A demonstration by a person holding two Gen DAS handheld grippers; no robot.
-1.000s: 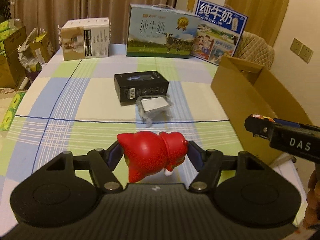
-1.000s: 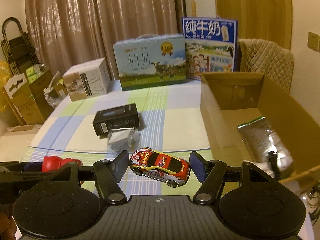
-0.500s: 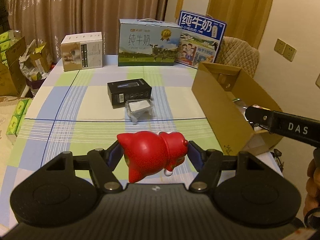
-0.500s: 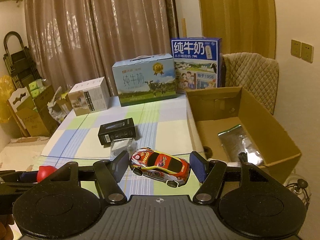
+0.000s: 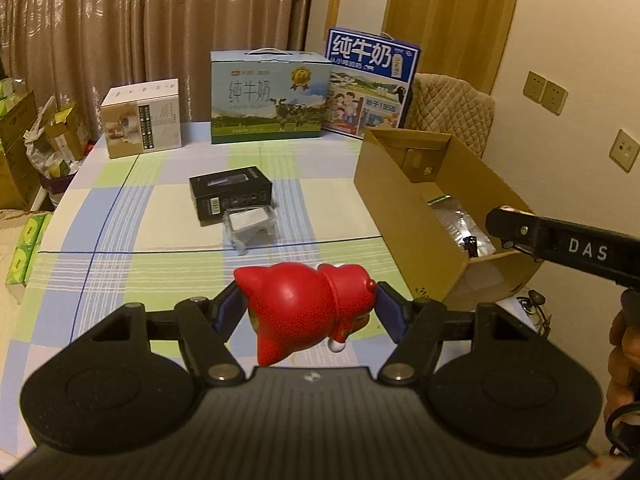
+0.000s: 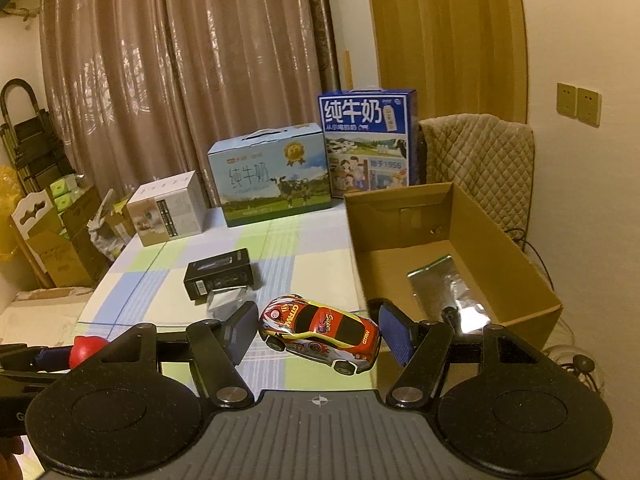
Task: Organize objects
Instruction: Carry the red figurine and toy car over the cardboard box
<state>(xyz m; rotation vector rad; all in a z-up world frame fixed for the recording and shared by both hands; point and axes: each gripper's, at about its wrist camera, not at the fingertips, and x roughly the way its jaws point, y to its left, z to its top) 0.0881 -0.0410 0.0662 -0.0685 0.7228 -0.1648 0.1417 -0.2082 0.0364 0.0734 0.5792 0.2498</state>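
My left gripper (image 5: 306, 308) is shut on a red cat figurine (image 5: 304, 300) and holds it high above the checked tablecloth. My right gripper (image 6: 316, 332) is shut on a red and yellow toy car (image 6: 320, 332) and holds it above the table near the left wall of the open cardboard box (image 6: 516, 264). The right gripper also shows in the left wrist view (image 5: 560, 244), beside the box (image 5: 400, 204). A silver foil bag (image 6: 448, 292) lies inside the box. A black box (image 5: 230, 194) and a clear-wrapped packet (image 5: 250, 224) lie mid-table.
Two milk cartons (image 5: 270, 96) (image 5: 370, 80) and a white box (image 5: 140, 118) stand along the far table edge. A padded chair (image 6: 480, 168) stands behind the cardboard box. Cardboard cartons (image 5: 16, 148) sit on the floor at left.
Both grippers have risen and drawn back from the table, each still holding its toy. The box interior and foil bag show more fully now.
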